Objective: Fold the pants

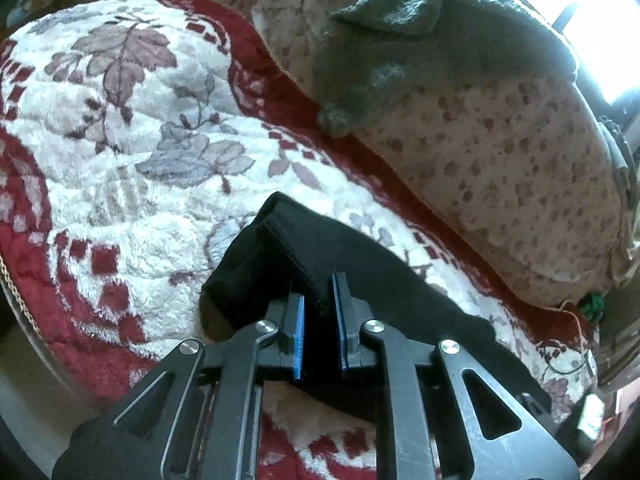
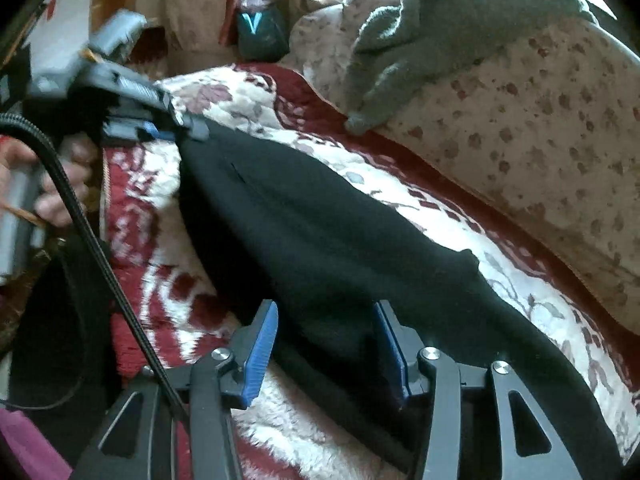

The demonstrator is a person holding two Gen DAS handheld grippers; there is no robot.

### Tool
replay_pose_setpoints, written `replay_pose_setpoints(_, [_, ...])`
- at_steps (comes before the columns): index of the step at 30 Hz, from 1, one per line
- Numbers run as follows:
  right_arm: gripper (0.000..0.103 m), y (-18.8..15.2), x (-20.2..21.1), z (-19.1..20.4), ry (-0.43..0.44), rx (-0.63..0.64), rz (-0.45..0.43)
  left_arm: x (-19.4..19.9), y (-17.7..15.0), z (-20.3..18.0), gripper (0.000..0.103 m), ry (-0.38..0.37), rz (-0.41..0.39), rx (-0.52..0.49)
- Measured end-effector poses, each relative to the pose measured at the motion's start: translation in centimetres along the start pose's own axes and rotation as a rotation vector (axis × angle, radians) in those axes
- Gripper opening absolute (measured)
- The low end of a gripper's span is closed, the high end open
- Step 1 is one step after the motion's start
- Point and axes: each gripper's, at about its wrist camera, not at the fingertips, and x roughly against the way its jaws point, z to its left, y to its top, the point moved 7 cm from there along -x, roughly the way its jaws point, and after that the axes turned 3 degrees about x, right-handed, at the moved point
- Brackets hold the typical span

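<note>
A person is working a pair of black pants [image 2: 320,240] across a red-and-white floral blanket [image 1: 120,128] on a sofa, a gripper in each hand. The left gripper [image 1: 319,300] is pinching one end of the pants — its blue pads closed to a narrow gap with dark cloth between them. In the right view that same tool is lifting the far-left end slightly off the blanket. The right gripper [image 2: 326,344] is standing with its pads spread wide around the near end of the cloth, not clamped on it; whether the pads are touching the fabric cannot be told.

The pants are lying stretched out in a long band, from far left to near right, seemingly already doubled lengthwise. The step in hand looks like taking hold of both ends for a crosswise fold. The next move is calling for the right tool to close on its end, then for one end to be carried over to meet the other, edges aligned.

A grey towel [image 1: 420,40] is draped over the spotted back cushion [image 1: 520,184], well apart from the work. No containers are in view.
</note>
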Motion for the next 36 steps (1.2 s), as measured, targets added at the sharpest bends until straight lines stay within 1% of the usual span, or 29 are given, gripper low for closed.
replay_pose_setpoints(2, [0.047, -0.1, -0.9, 0.3, -0.019, 0.03, 0.017, 0.5, 0.2, -0.4, 0.011, -0.01, -0.003, -0.009])
replay_pose_setpoints(4, [0.046, 0.0, -1.1, 0.5, -0.081, 0.077, 0.014, 1.0, 0.4, -0.8, 0.011, -0.014, -0.008, -0.022])
replay_pose_setpoints(5, [0.04, 0.1, -1.1, 0.5, -0.115, 0.102, 0.012, 1.1, 0.5, -1.0, 0.011, -0.015, -0.01, -0.028])
replay_pose_setpoints(6, [0.034, 0.2, -1.2, 0.6, -0.115, 0.113, 0.013, 1.2, 0.5, -1.1, 0.011, -0.015, -0.012, -0.032])
replay_pose_setpoints(8, [0.015, 0.5, -1.0, 0.5, -0.076, 0.1, 0.01, 1.1, 0.4, -1.2, 0.011, -0.006, -0.012, -0.04])
replay_pose_setpoints(10, [0.007, 0.9, -0.7, 0.4, -0.043, 0.086, 0.001, 0.8, 0.3, -0.9, 0.011, 0.002, -0.005, -0.038])
replay_pose_setpoints(11, [0.006, 1.0, -0.4, 0.4, -0.023, 0.071, 0.001, 0.7, 0.3, -0.7, 0.011, 0.005, -0.001, -0.032])
replay_pose_setpoints(16, [0.005, 1.5, 0.7, -0.2, 0.128, -0.081, -0.013, 1.0, 0.1, 0.2, 0.011, -0.004, 0.01, -0.012])
replay_pose_setpoints(18, [0.005, 1.3, 0.9, -0.2, 0.188, -0.143, -0.013, 1.1, -0.1, 0.5, 0.011, 0.002, 0.008, -0.015])
replay_pose_setpoints(20, [0.005, 1.1, 1.0, 0.1, 0.229, -0.178, -0.009, 1.1, -0.4, 0.8, 0.011, 0.017, 0.003, -0.024])
replay_pose_setpoints(22, [0.005, 0.9, 0.9, 0.7, 0.238, -0.175, -0.004, 0.6, -0.8, 1.4, 0.011, 0.048, 0.0, -0.032])
replay_pose_setpoints(23, [0.005, 0.6, 0.4, 1.1, 0.247, -0.172, 0.012, 0.1, -1.2, 1.9, 0.011, 0.078, 0.001, -0.04])
replay_pose_setpoints(25, [0.006, 0.0, -0.5, 1.8, 0.25, -0.161, 0.041, -1.3, -2.0, 3.0, 0.011, 0.118, 0.024, -0.029])
replay_pose_setpoints(26, [0.007, -0.5, -1.1, 2.0, 0.247, -0.155, 0.059, -1.8, -2.2, 3.4, 0.011, 0.124, 0.034, -0.02])
replay_pose_setpoints(27, [0.007, -0.7, -1.4, 2.0, 0.243, -0.16, 0.054, -2.0, -2.4, 3.7, 0.012, 0.122, 0.036, -0.008])
replay_pose_setpoints(28, [0.009, -0.7, -1.3, 2.0, 0.247, -0.167, 0.036, -1.9, -2.5, 3.9, 0.013, 0.116, 0.03, 0.001])
replay_pose_setpoints(29, [0.016, -0.7, -1.1, 1.9, 0.256, -0.172, 0.034, -1.6, -2.4, 3.9, 0.014, 0.107, 0.023, 0.013])
replay_pose_setpoints(30, [0.021, -0.7, -0.8, 1.9, 0.277, -0.178, 0.033, -1.4, -2.3, 3.9, 0.017, 0.104, 0.02, 0.018])
replay_pose_setpoints(31, [0.031, -0.7, -0.5, 1.7, 0.295, -0.185, 0.032, -1.1, -2.1, 3.9, 0.024, 0.107, 0.018, 0.02])
replay_pose_setpoints(32, [0.033, -0.8, -0.1, 1.5, 0.314, -0.197, 0.038, -0.8, -1.9, 4.0, 0.027, 0.127, 0.012, 0.018])
replay_pose_setpoints(33, [0.033, -0.9, 0.3, 1.1, 0.325, -0.211, 0.044, -0.4, -1.6, 4.1, 0.027, 0.15, -0.003, 0.014])
replay_pose_setpoints(34, [0.033, -1.1, 0.7, 0.6, 0.326, -0.228, 0.042, 0.3, -1.3, 4.3, 0.027, 0.187, -0.037, 0.005])
replay_pose_setpoints(36, [0.033, -1.6, 2.0, -1.1, 0.296, -0.27, 0.014, 1.6, -0.8, 4.3, 0.027, 0.209, -0.08, -0.01])
